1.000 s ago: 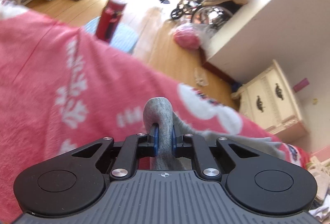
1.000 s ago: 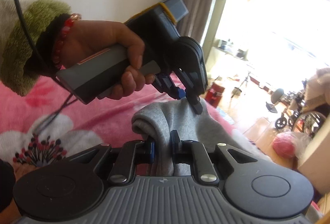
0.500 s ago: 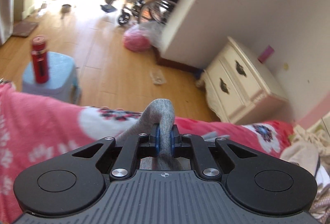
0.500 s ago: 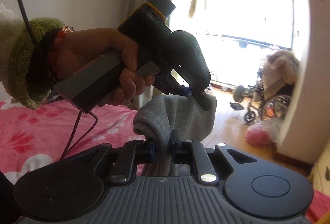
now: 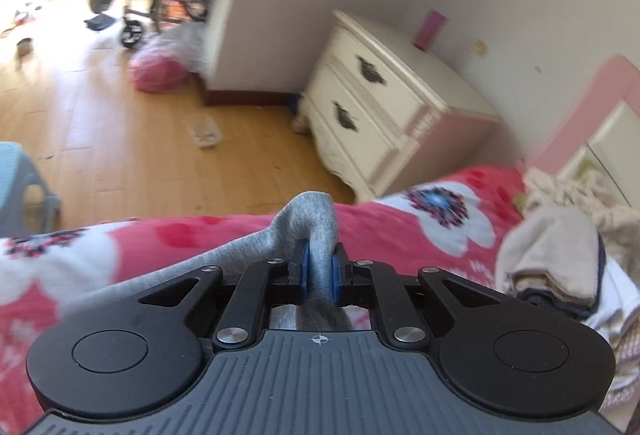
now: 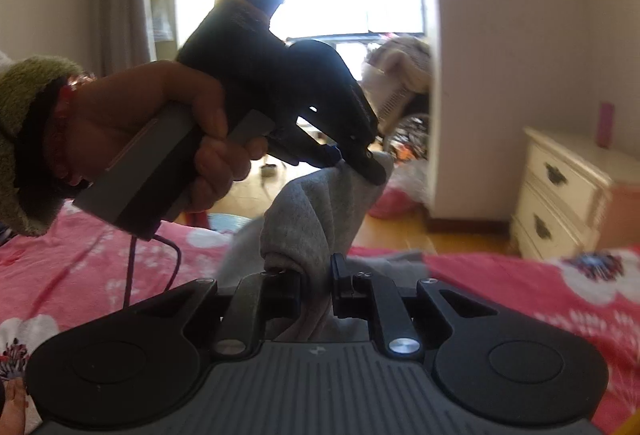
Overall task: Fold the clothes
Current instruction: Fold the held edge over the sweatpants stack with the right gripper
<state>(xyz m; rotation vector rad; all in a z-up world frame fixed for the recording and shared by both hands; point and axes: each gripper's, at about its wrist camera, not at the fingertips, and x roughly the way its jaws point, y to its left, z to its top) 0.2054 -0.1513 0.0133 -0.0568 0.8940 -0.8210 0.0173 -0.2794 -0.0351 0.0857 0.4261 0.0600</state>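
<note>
Both views swung toward cream dresser [image 5: 372,103], left hand-held gripper [image 5: 319,271] and right hand-held gripper [image 6: 316,287] clamped on grey garment [image 6: 316,203], no legible writing.

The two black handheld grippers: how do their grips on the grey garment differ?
The left gripper pinches a narrow upright fold of the grey knit garment, blue pads showing; the right gripper clamps a thicker rolled bunch. The left sits higher and farther off in the right wrist view. Both are shut on the cloth.
</note>
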